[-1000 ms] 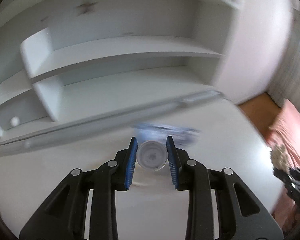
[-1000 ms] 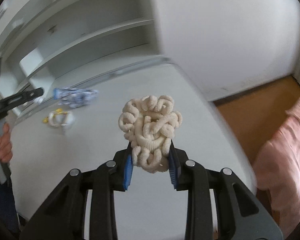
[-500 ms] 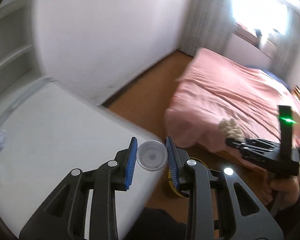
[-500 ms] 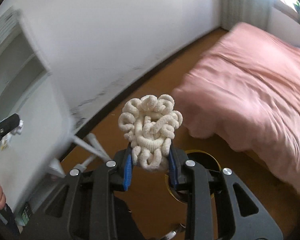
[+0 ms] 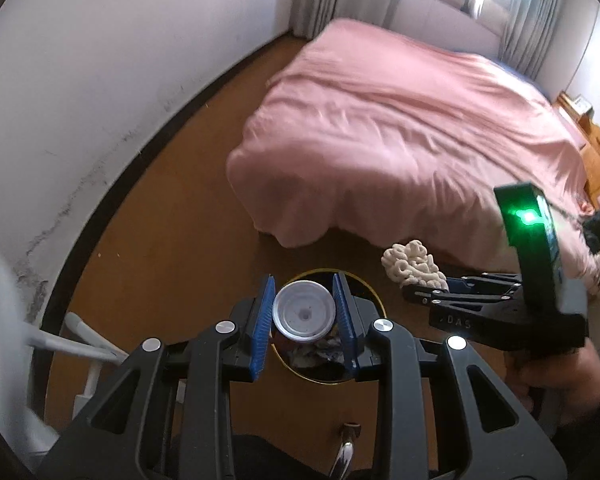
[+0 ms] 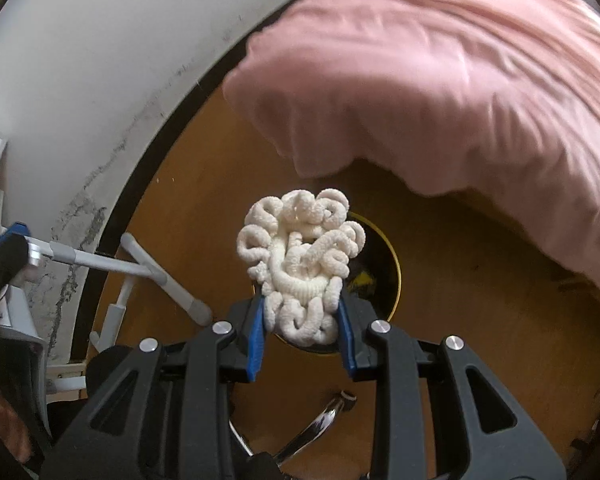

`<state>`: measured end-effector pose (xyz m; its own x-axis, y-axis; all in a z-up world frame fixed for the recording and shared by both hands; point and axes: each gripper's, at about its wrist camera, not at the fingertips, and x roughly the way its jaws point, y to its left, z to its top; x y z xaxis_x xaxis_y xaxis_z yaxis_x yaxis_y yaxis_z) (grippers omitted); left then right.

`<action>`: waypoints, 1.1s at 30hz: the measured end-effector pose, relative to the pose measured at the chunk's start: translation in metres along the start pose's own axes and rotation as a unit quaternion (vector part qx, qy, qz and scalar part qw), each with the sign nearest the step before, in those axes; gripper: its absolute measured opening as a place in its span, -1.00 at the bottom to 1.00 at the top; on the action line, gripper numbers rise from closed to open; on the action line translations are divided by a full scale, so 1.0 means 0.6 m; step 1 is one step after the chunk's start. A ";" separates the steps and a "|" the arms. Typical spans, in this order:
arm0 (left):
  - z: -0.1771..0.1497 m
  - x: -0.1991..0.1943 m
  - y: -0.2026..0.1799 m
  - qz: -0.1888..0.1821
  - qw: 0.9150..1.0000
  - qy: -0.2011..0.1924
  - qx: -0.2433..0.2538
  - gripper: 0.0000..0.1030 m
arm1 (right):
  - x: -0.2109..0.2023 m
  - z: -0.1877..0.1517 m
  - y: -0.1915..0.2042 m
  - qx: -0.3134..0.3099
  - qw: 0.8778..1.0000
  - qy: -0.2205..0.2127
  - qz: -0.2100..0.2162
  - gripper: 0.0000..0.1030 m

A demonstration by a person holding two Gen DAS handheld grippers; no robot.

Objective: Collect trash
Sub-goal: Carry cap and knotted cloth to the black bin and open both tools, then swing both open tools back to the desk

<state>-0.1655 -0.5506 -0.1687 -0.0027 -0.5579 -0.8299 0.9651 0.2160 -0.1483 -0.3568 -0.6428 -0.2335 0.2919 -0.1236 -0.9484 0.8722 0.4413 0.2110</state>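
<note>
Left gripper (image 5: 305, 316) jaws clamping white cup (image 5: 304, 315) above round bin (image 5: 370, 304), pink bed (image 5: 400, 132) behind

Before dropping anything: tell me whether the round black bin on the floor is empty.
Not empty: crumpled wrappers lie inside the round black bin.

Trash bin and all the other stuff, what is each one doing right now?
Trash bin: open, on the floor, trash inside.
Left gripper: shut on a white plastic cup, above the bin.
Right gripper: shut on a cream tangled cord bundle, above the bin.
Bed: covered by a pink blanket.
</note>
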 end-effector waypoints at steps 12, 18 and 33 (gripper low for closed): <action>-0.014 0.107 -0.030 -0.017 0.998 0.061 0.009 -0.44 | 0.032 0.008 -0.026 0.026 0.999 0.018 0.007 -0.37; -0.016 0.121 -0.031 -0.023 0.997 0.071 0.014 -0.44 | 0.030 0.010 -0.029 0.034 0.999 0.011 -0.003 0.00; -0.007 0.153 -0.066 -0.037 0.995 0.087 0.024 0.37 | -0.001 0.020 -0.068 0.078 0.997 -0.029 -0.009 0.13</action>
<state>-0.2048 -0.6071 -0.2413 -0.1150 -0.4224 -0.8991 0.9721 0.1386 -0.1894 -0.3880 -0.6717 -0.2386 0.2947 -0.1829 -0.9379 0.9262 0.2964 0.2332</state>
